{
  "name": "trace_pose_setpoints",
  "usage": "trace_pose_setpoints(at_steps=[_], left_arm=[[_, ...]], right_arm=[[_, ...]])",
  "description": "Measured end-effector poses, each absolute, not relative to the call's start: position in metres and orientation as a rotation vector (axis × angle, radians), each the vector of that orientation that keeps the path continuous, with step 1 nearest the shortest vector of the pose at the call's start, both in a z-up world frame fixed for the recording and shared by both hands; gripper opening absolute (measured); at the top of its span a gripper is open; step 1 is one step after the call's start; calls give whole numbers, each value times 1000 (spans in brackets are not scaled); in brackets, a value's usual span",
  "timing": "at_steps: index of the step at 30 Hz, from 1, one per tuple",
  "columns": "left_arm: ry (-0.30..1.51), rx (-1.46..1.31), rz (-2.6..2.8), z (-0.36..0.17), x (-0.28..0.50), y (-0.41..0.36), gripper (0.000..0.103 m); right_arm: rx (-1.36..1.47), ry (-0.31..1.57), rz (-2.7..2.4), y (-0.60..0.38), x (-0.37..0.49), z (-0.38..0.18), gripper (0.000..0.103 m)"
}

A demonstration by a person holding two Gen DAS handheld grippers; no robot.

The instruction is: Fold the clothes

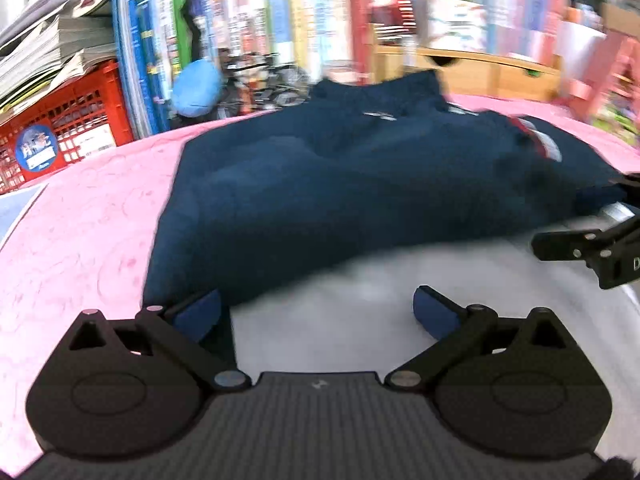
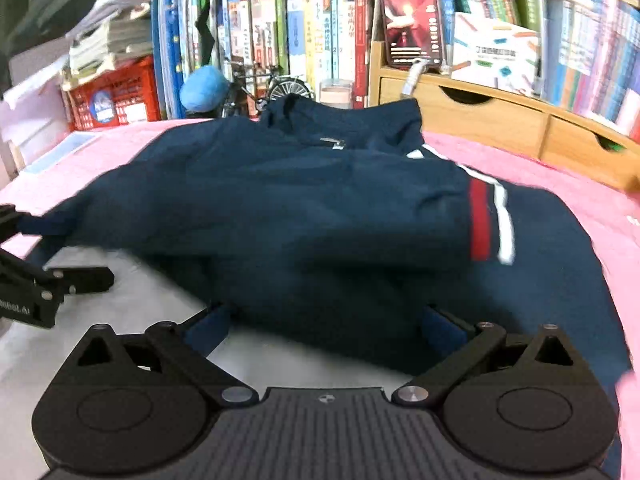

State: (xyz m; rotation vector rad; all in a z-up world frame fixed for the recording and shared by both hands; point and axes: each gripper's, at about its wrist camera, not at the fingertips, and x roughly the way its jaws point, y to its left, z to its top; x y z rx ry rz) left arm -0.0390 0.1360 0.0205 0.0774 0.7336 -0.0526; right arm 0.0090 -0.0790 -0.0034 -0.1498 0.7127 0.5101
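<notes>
Navy jacket (image 2: pixel 304 200) lies part-folded on pink cloth (image 1: pixel 80 220), white lining up nr both claws. Left gripper (image 1: pixel 316 312) & right gripper (image 2: pixel 326 326): jaws spread apart, nothing clamped.

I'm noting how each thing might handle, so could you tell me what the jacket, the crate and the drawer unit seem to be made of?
Jacket: probably thin woven synthetic with a faint sheen; it drapes in soft creases, with red and white stripes on the sleeve.
Crate: red moulded plastic, judging by its lattice walls.
Drawer unit: light wood or wood-look board, matte, with cut-out handles.
</notes>
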Motion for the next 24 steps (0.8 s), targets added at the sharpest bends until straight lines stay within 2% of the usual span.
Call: trace_pose_setpoints(at_steps=[9, 14, 18, 24], left_arm=[[652, 249, -210, 22, -172, 104, 103], [658, 133, -175, 19, -210, 120, 103], [642, 58, -130, 16, -237, 136, 103], [633, 70, -57, 17, -272, 141, 103]], right_arm=[[-274, 617, 646, -97, -135, 7, 103], [-260, 596, 612, -120, -181, 4, 103], [-142, 598, 535, -170, -203, -1, 103], [-132, 570, 384, -230, -243, 0, 103]])
